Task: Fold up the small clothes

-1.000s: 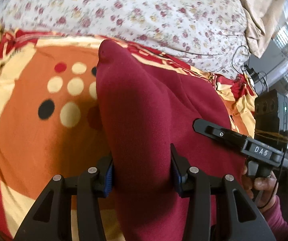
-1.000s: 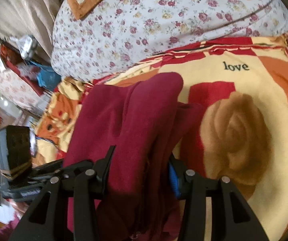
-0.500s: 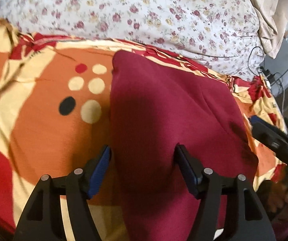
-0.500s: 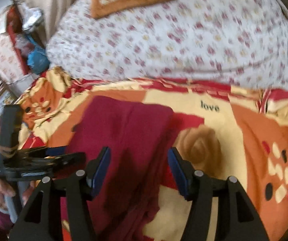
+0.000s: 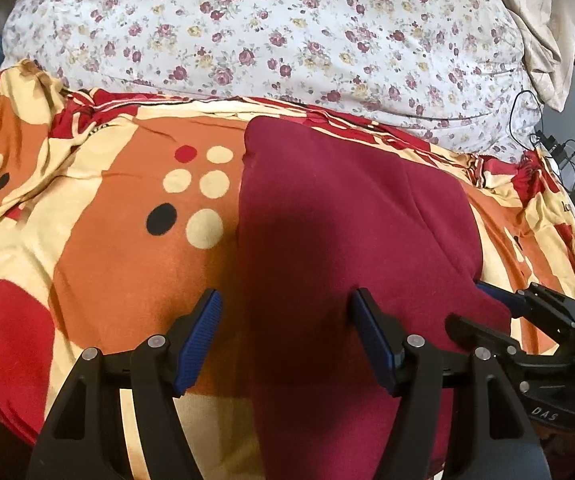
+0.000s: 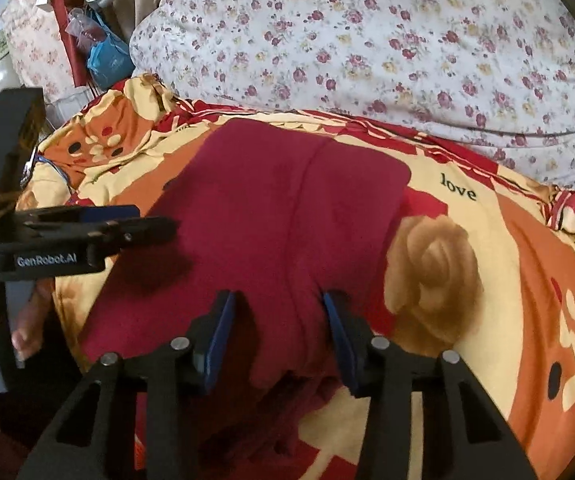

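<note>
On the bed, atop a patterned blanket, the maroon garment lay folded into a rough rectangle, its far edge near the floral pillow. The left claw stood spread, its blue pads clear of the cloth at the garment's near left edge. The right claw was likewise spread, straddling a raised ridge of fabric near the garment's near right side without pinching it. The cloth looked like thick, soft fleece: light, limp, unlikely to slip, and apt to bunch in layers. A sound hold would probably be at the near corners, taking all layers together.
</note>
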Demonstrator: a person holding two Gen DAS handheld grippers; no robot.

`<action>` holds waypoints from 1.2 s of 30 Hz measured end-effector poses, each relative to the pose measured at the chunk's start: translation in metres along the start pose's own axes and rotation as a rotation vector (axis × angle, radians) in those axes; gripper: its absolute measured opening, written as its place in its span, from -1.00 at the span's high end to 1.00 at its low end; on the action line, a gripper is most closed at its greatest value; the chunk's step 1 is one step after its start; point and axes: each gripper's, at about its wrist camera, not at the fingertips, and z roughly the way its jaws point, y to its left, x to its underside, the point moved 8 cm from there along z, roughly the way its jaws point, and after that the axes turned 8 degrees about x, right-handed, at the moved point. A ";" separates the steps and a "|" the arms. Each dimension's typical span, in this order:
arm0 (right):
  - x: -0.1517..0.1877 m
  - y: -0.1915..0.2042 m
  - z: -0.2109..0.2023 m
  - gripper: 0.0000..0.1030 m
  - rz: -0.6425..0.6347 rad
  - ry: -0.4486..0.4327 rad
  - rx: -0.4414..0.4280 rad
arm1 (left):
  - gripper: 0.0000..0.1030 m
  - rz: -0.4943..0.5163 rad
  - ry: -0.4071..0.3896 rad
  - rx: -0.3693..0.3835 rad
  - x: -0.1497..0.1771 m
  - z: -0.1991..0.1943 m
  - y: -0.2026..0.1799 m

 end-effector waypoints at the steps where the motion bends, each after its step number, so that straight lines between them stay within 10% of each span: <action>1: 0.001 0.000 0.001 0.07 -0.006 -0.003 0.006 | -0.10 0.006 -0.006 -0.016 0.000 -0.001 -0.001; 36: -0.022 -0.014 -0.053 -0.67 0.286 -0.135 0.203 | -0.10 0.088 -0.232 -0.180 -0.014 -0.063 -0.018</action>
